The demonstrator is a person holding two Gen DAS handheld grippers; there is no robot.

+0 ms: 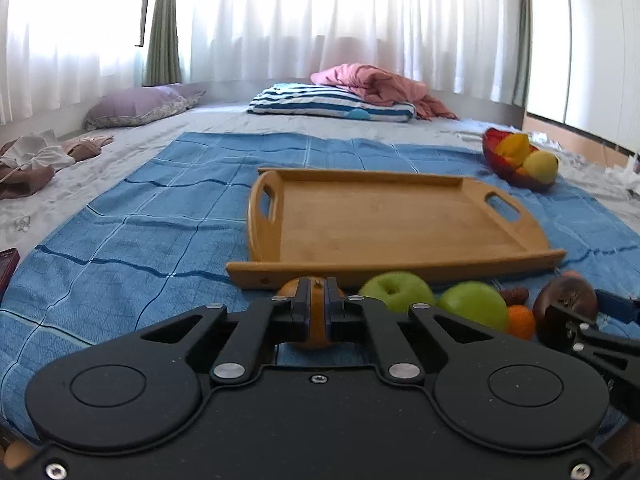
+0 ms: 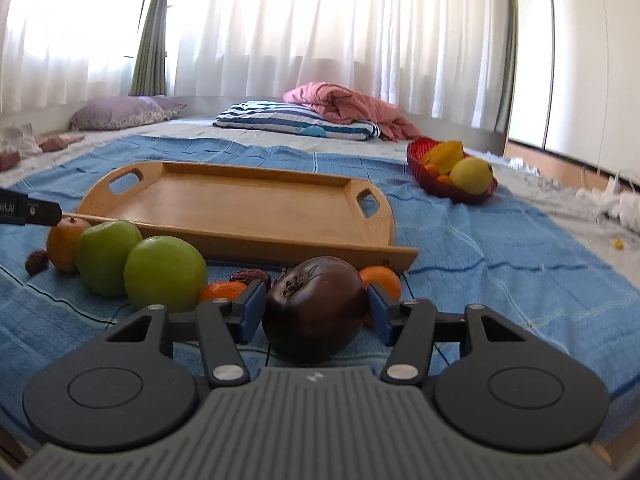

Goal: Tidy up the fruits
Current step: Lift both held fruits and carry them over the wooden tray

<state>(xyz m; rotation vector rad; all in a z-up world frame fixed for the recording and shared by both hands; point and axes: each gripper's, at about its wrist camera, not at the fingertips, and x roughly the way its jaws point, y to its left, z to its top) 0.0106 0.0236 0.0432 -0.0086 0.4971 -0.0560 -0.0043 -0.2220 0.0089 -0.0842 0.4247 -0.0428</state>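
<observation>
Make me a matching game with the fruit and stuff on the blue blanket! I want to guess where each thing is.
Things:
1. Orange round fruit
2. Dark purple round fruit
3. Yellow lemon
4. Wooden tray with handles

Places:
A. In the red bowl
B. Between the right gripper fingers
C. Bare, nothing in it
D. Squeezed by the left gripper fingers

Pairs: 1-D, 2-B, 3-A, 4-C

Bed (image 2: 580,216), blue blanket (image 2: 480,248) bearing wooden tray (image 2: 240,204), loose fruit, red bowl (image 2: 436,186)
</observation>
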